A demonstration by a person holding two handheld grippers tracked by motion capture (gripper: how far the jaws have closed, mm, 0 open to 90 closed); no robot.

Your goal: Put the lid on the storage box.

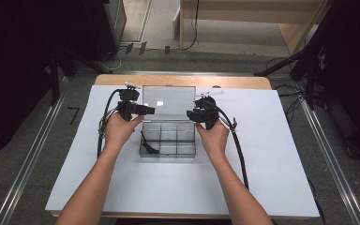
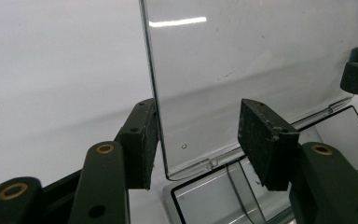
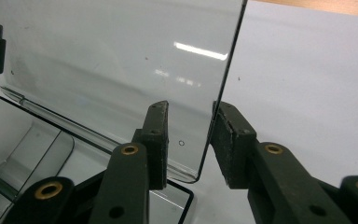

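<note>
While the person's 2 hands hover over the white-covered desk [image 1: 272, 154], each holds a gripper at one side edge of the raised lid [image 1: 168, 101] of a clear plastic box [image 1: 168, 139]. The left gripper [image 1: 146, 110] has the lid's left edge between its jaws: in the left gripper view the outer pad [image 2: 140, 140] lies right against that edge, while the inner pad [image 2: 263, 140] stands off from the clear panel [image 2: 261, 60], so the jaws are apart and not clamped. The right gripper [image 1: 192, 114] straddles the opposite edge; in the right gripper view its 2 pads [image 3: 157, 135] sit close on either side of the panel [image 3: 112, 56], with a narrow gap on each side, and I cannot tell whether either touches. The lid stands nearly upright between the 2 grippers, hinged along the far side of the box. Below and nearer the person than both grippers lies the open tray with its divided compartments, and a thin black strip [image 1: 148, 143] rests in the compartment nearest the left gripper. Cables [image 1: 238, 150] trail from each gripper back along the forearms.
</note>
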